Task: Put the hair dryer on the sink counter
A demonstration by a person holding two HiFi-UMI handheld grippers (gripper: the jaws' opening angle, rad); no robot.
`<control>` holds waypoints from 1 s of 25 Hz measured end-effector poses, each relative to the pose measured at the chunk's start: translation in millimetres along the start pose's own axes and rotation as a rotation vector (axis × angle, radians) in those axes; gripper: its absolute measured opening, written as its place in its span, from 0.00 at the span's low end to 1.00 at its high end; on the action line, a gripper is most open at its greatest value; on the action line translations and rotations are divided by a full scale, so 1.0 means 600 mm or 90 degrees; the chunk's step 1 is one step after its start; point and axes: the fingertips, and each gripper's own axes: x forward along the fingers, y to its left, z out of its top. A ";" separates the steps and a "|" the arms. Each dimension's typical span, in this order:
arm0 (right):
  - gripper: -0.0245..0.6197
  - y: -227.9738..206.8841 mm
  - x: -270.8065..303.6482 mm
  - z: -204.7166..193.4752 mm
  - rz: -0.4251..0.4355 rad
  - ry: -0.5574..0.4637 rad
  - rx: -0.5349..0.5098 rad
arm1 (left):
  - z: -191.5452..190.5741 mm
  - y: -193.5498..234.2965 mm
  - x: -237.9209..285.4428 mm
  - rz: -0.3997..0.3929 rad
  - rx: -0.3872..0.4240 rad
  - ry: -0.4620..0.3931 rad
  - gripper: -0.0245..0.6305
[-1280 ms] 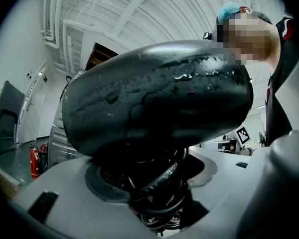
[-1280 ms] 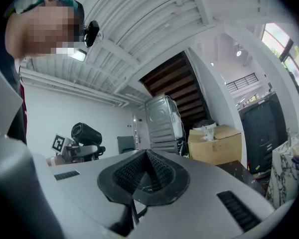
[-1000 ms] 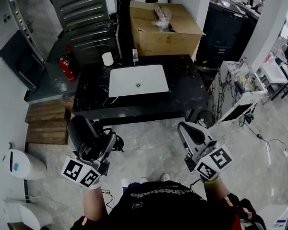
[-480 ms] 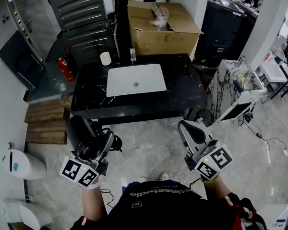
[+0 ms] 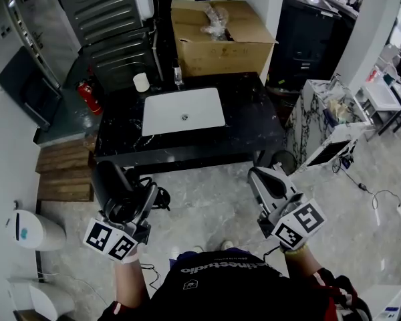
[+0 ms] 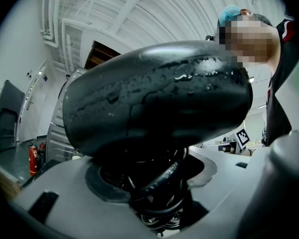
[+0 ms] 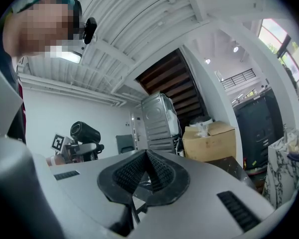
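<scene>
Now, hair dryer [image 5: 111, 182] gripped low, sink counter [image 5: 250, 122] well ahead.
The left gripper [image 5: 135, 206] has its jaws spread wide yet clamped on the dryer, its black body above them and the cord bunched between, probably so nothing dangles or slips. The right gripper [image 5: 260, 176] is pinched shut on nothing, held aside as a spare. The bare black top beside the white basin [image 5: 184, 110] looks like the landing spot.

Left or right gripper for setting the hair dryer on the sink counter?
Left. The left gripper holds the hair dryer between its jaws, while the right gripper is shut and empty. The sink counter lies ahead of both.
</scene>
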 end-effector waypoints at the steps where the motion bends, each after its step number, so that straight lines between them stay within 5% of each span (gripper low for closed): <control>1: 0.10 -0.008 -0.003 0.000 0.000 0.000 0.001 | -0.002 -0.004 0.006 0.001 -0.001 0.001 0.48; 14: 0.10 -0.123 -0.033 -0.016 -0.011 -0.015 0.043 | -0.048 -0.053 0.093 0.009 -0.019 0.022 0.48; 25: 0.10 -0.200 0.145 -0.028 -0.031 0.003 0.040 | -0.095 0.094 0.227 -0.025 -0.053 0.026 0.48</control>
